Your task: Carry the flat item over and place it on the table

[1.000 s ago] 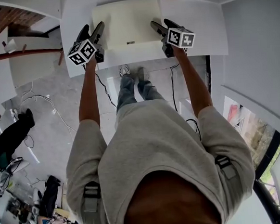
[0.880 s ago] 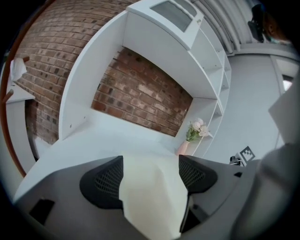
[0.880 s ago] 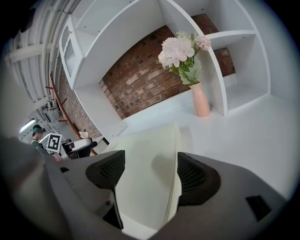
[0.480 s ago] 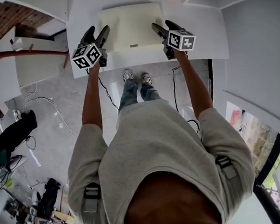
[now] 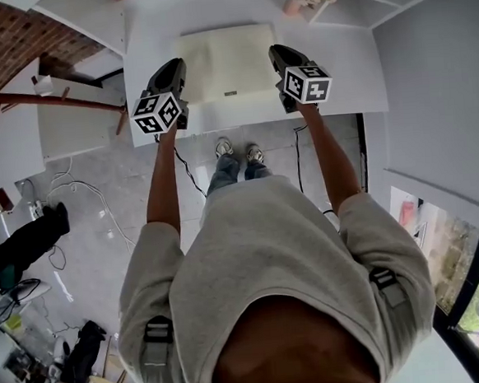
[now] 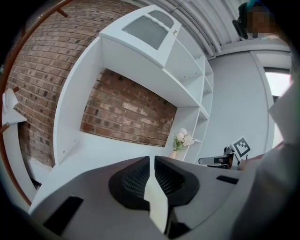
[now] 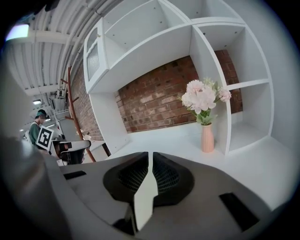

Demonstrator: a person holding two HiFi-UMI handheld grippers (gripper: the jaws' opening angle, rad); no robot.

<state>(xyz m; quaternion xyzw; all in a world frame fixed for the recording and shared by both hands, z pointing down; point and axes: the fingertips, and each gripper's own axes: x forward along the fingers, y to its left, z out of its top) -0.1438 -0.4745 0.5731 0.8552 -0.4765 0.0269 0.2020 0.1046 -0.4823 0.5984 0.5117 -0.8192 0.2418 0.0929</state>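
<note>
Closing on the flat item, our left claw and right claw each pinch one side edge (thin cream edge between the pads). It lies flat on the white surface.

left arm and right arm stretch straight forward; left gripper and right gripper sit level, jaws closing on the flat cream panel's side edges.
</note>
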